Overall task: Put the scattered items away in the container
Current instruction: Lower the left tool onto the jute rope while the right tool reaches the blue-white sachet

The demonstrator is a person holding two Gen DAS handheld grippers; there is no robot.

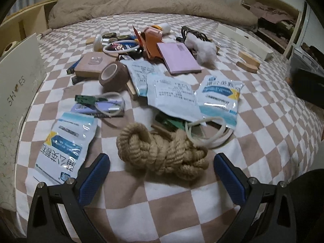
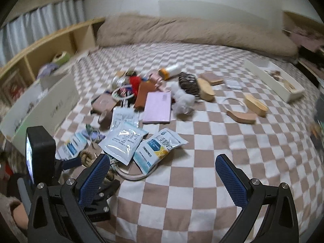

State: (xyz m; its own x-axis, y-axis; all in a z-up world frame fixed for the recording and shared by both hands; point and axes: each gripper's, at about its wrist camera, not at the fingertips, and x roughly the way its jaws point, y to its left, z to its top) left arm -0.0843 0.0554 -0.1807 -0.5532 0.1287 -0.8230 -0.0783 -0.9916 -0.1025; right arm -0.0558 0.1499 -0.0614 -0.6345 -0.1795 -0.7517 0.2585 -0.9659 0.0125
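A heap of small items lies on the checkered bed. In the left wrist view my left gripper (image 1: pixel 162 169) is open, its blue fingers on either side of a coiled jute rope (image 1: pixel 160 151). Beyond it lie blue-white sachets (image 1: pixel 172 99), a brown tape roll (image 1: pixel 113 76), a pink notebook (image 1: pixel 178 57) and a white cord (image 1: pixel 210 135). A white shoe box (image 1: pixel 18 93) stands at the left. In the right wrist view my right gripper (image 2: pixel 162 170) is open and empty above bare bedsheet, right of the sachets (image 2: pixel 158 149). The shoe box (image 2: pixel 40 109) sits at the left.
A white tray (image 2: pixel 273 81) with small things lies at the far right of the bed. Wooden blocks (image 2: pixel 255 105) and a white ring (image 2: pixel 235 103) lie near it. A beige blanket (image 2: pixel 182 32) runs along the far side. Wooden shelves (image 2: pixel 50 44) stand at the left.
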